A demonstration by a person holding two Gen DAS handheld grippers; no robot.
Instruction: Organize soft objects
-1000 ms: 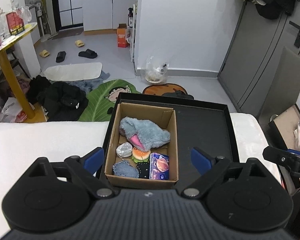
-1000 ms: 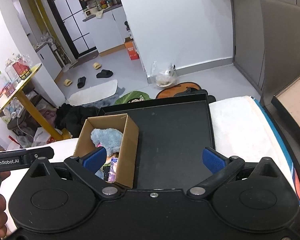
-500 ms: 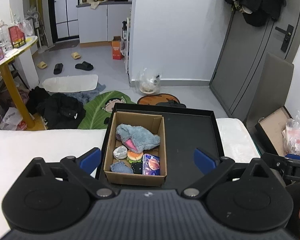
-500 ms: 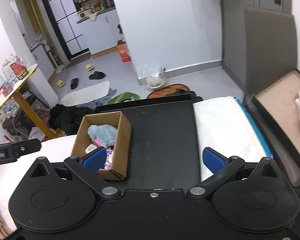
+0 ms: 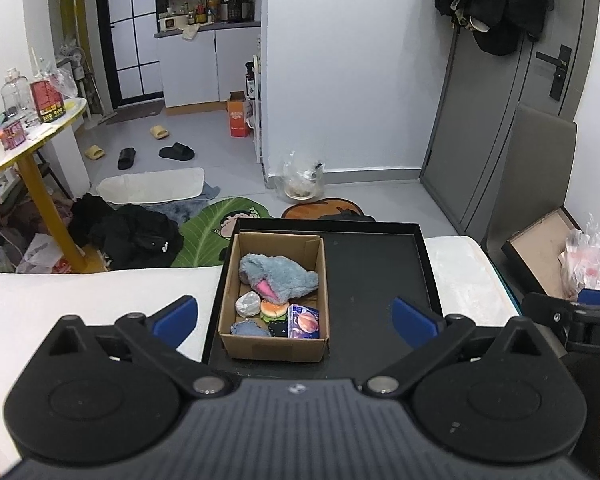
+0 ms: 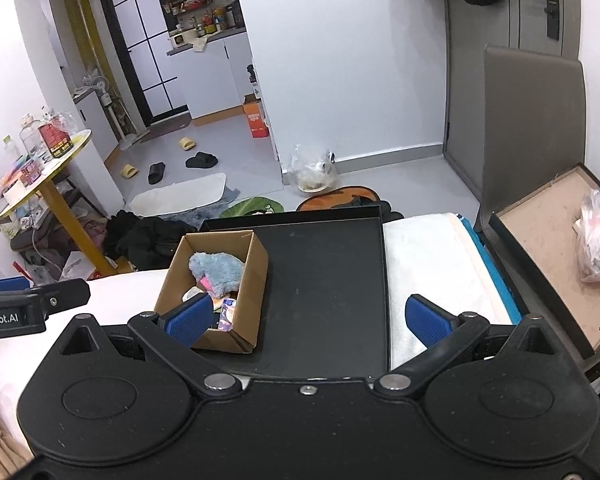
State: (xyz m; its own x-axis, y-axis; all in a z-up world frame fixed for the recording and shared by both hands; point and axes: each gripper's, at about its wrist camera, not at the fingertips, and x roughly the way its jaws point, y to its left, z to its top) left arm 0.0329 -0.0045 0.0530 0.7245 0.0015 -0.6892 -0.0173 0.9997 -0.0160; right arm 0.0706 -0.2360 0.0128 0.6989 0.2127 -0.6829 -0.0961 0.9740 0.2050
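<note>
A cardboard box (image 5: 274, 350) stands in the left half of a black tray (image 5: 374, 280) on a white bed. Inside lie a fluffy blue plush (image 5: 278, 276), a white squishy (image 5: 248, 305), a burger toy (image 5: 274, 309), a blue denim pad (image 5: 250, 329) and a planet-print block (image 5: 304, 321). My left gripper (image 5: 294, 316) is open and empty, held back above the box's near edge. My right gripper (image 6: 306, 318) is open and empty over the tray (image 6: 328, 280), with the box (image 6: 244, 320) at its left finger. The plush (image 6: 216, 266) shows there too.
The white bed (image 5: 80, 300) carries the tray. A flat brown-lined box with a plastic bag (image 6: 548, 240) sits to the right. Beyond the bed are floor mats, dark clothes (image 5: 128, 232), a yellow table (image 5: 32, 140) and a grey door (image 5: 512, 80).
Both grippers have pulled back and up from the tray, so the box and tray look smaller and farther. Both stay open and empty.
</note>
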